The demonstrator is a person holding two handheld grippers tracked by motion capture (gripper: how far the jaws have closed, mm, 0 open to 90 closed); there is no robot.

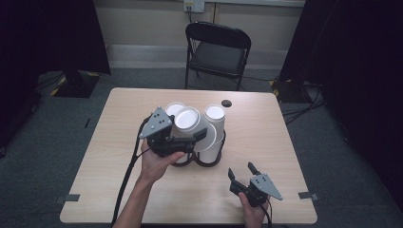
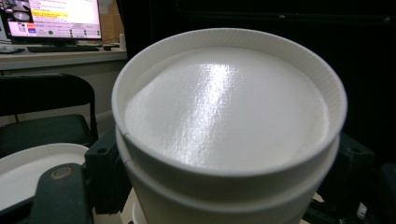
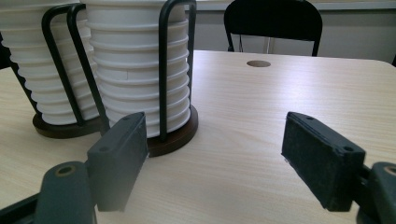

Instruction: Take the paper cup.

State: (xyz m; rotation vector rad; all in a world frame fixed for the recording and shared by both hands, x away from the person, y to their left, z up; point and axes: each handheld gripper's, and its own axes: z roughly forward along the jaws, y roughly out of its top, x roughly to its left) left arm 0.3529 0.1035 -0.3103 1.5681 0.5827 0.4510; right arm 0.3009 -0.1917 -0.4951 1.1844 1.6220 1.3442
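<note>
My left gripper (image 1: 192,135) is shut on a white paper cup (image 1: 187,121) and holds it tilted just above a black wire cup rack (image 1: 209,159). In the left gripper view the cup (image 2: 229,107) turns its round end to the camera, a second cup rim nested right behind it, with a black jaw on each side. Two stacks of white cups (image 1: 215,114) (image 1: 175,108) stand in the rack. My right gripper (image 1: 241,170) rests open near the table's front right. Its own view has the jaws wide apart with nothing between them, and the rack's dark wooden base (image 3: 173,135) and cup stacks (image 3: 135,60) just ahead.
The light wooden table (image 1: 266,142) has a round cable hole (image 1: 226,103) near its far edge. A black folding chair (image 1: 218,47) stands behind the table. A lit monitor (image 2: 60,18) sits on a desk far off.
</note>
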